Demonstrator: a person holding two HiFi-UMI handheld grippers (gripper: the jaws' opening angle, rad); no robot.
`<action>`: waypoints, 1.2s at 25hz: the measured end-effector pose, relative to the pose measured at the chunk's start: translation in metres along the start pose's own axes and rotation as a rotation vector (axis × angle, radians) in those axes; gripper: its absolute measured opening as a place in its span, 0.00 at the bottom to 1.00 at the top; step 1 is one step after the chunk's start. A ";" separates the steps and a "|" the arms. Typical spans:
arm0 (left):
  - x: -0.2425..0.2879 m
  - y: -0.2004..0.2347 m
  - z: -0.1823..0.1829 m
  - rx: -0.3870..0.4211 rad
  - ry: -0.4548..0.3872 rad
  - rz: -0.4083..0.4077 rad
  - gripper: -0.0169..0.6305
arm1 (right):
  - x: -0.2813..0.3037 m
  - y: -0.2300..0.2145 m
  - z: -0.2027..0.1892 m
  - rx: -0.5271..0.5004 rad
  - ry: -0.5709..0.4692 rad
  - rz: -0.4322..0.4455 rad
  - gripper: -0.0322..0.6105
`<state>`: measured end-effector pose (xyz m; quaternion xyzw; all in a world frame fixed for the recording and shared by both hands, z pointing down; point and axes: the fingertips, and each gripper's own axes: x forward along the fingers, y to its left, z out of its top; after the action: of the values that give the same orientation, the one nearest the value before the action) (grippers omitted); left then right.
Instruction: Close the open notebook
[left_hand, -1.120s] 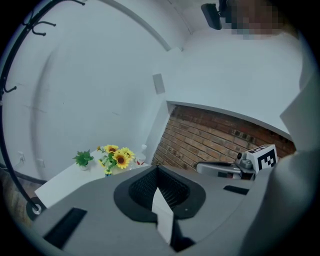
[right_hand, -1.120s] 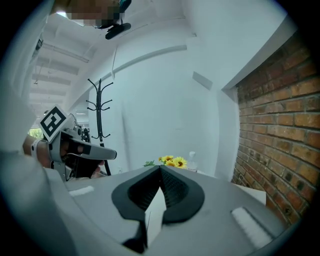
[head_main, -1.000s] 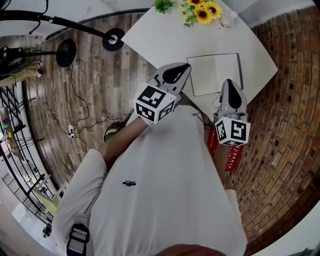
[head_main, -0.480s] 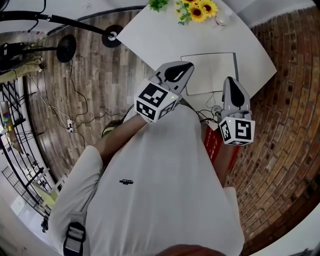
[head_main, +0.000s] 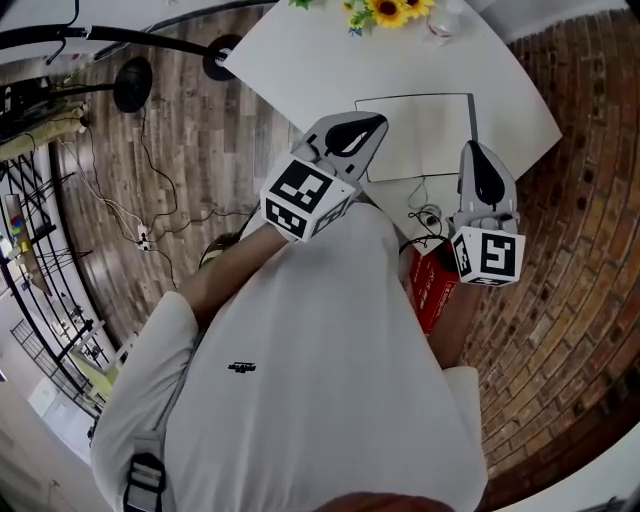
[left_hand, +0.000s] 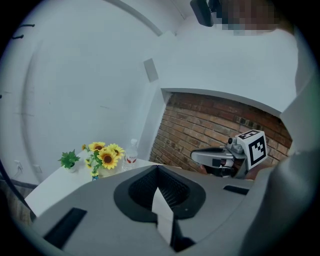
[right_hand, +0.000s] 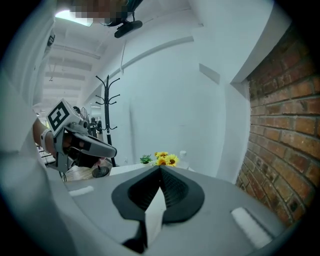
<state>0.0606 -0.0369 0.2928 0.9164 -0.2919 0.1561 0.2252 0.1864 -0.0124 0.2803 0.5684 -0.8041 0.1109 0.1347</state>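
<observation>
The open notebook (head_main: 420, 135) lies flat on the white table (head_main: 310, 70), showing blank white pages with a dark edge at its right. In the head view my left gripper (head_main: 372, 122) hangs over the notebook's near left corner. My right gripper (head_main: 478, 152) is by its near right edge. Both are held above the table, jaws shut with nothing between them. Neither gripper view shows the notebook. The left gripper (left_hand: 158, 169) sees the right gripper's side. The right gripper (right_hand: 160, 169) sees the left gripper's side.
Sunflowers (head_main: 385, 10) and a small bottle (head_main: 440, 22) stand at the table's far edge. A red object (head_main: 432, 290) and a thin cable (head_main: 425, 215) are near the person's right side. A brick wall (head_main: 570, 250) runs along the right. A black stand base (head_main: 222, 55) is on the wooden floor.
Both grippers have moved forward towards the table and notebook. The right one has also drifted to the right. Both stay shut.
</observation>
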 end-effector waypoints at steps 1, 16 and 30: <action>0.003 0.000 -0.001 -0.003 0.005 0.001 0.04 | 0.002 -0.003 0.000 -0.005 0.001 0.008 0.07; 0.051 0.010 -0.011 -0.040 0.075 0.027 0.04 | 0.050 -0.062 -0.024 -0.032 0.093 0.166 0.07; 0.079 0.003 -0.049 -0.066 0.162 0.031 0.04 | 0.086 -0.098 -0.089 0.011 0.191 0.177 0.07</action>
<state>0.1136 -0.0508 0.3687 0.8881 -0.2920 0.2235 0.2759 0.2594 -0.0912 0.3959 0.4827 -0.8341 0.1804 0.1970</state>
